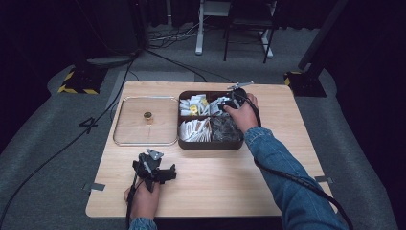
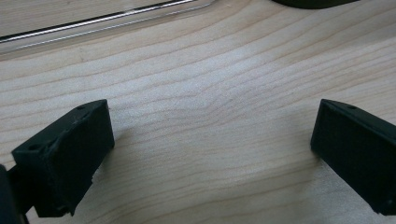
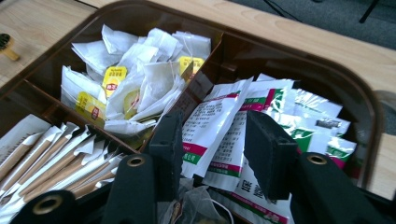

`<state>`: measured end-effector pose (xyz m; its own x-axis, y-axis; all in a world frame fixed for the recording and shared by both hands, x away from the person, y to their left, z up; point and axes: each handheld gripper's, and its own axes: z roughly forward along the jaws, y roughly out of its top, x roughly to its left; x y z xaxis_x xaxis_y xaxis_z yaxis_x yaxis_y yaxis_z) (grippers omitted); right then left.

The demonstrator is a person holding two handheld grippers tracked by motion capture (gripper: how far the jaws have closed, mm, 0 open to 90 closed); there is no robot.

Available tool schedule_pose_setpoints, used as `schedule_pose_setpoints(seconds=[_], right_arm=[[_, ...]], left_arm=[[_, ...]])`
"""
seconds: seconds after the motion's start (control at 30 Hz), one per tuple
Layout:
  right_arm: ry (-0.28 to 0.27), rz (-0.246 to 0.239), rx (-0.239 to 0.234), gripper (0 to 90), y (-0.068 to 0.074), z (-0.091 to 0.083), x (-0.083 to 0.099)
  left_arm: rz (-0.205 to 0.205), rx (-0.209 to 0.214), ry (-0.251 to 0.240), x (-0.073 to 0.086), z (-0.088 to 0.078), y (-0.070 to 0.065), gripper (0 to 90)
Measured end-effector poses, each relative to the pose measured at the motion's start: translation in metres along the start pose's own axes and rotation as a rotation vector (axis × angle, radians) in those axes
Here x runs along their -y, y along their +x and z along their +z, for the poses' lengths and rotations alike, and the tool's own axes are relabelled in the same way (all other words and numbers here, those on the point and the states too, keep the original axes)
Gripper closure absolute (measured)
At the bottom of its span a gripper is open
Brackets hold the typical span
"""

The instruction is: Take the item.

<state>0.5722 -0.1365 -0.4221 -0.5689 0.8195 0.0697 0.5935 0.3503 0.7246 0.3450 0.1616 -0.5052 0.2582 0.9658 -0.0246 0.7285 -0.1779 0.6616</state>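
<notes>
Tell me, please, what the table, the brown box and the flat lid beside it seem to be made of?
Table: pale wood or a wood-look top, matt, with clear grain lines. Box: probably dark brown plastic, slightly see-through and glossy at the rim. Lid: clear plastic or glass, since the table's grain shows through it; its small knob looks like brass-coloured metal.

Left hand-held gripper point(image 1: 152, 168) held low near the front edge, gripped from behind by the left hand point(image 1: 142, 200), jaws spread wide with nothing between. Right hand-held gripper point(image 1: 229, 102) stretched forward on an extended denim-sleeved arm point(image 1: 282, 177), angled downward, jaws part-closed around a white printed sachet point(image 3: 215, 126).
</notes>
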Motion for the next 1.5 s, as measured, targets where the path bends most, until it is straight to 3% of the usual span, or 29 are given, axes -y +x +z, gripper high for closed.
schedule_pose_setpoints(seconds=[0.3,0.53,0.97,1.17,1.37,1.5], right_arm=[[0.039,0.036,0.011,57.7,0.001,0.014,0.007],[0.042,0.083,-0.018,58.8,0.002,0.019,0.009],[0.028,0.075,-0.024,58.9,0.013,0.026,-0.001],[0.064,0.069,0.021,66.0,0.012,0.038,-0.006],[0.097,0.071,0.038,73.1,0.018,0.049,-0.005],[0.09,0.086,0.039,78.5,0.018,0.05,-0.004]], left_arm=[[-0.002,0.001,0.001,0.0,0.0,0.0,0.0],[-0.001,0.0,0.001,0.0,0.0,0.0,0.0],[-0.001,0.0,0.0,0.0,0.0,0.0,0.0],[0.0,0.0,0.0,0.0,0.0,0.0,0.0],[0.001,0.001,0.003,0.0,0.0,0.0,0.0],[-0.001,0.001,0.001,0.0,0.0,0.0,0.0]])
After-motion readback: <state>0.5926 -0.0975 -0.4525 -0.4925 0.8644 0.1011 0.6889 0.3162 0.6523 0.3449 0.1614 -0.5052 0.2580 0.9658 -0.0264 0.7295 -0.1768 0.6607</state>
